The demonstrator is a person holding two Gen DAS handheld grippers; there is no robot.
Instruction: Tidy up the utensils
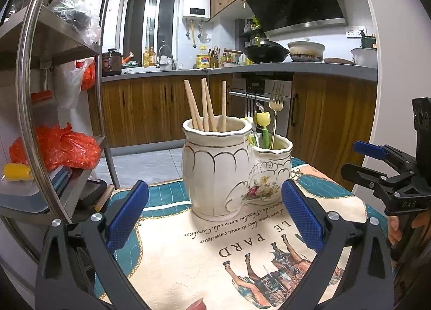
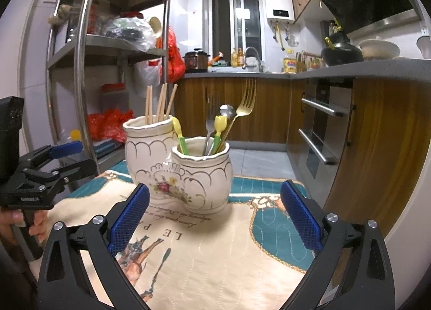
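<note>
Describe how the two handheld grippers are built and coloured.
The left gripper and right gripper match: black plastic scissor-style arms with silver rivets, ending in blue cross-hatched pads. Each body carries small white lettering. No cables or sleeves show.

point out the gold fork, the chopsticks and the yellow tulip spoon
gold fork [image 2: 246, 100], right wrist view, on its tines
chopsticks [image 1: 206, 106], left wrist view, mid shaft
yellow tulip spoon [image 1: 263, 119], left wrist view, yellow head

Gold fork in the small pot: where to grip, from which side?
Grip the gold fork on its bare neck just under the tines, coming from above on the right. It leans right, clear of the yellow tulip spoons; its handle is buried in the smaller pot.
</note>
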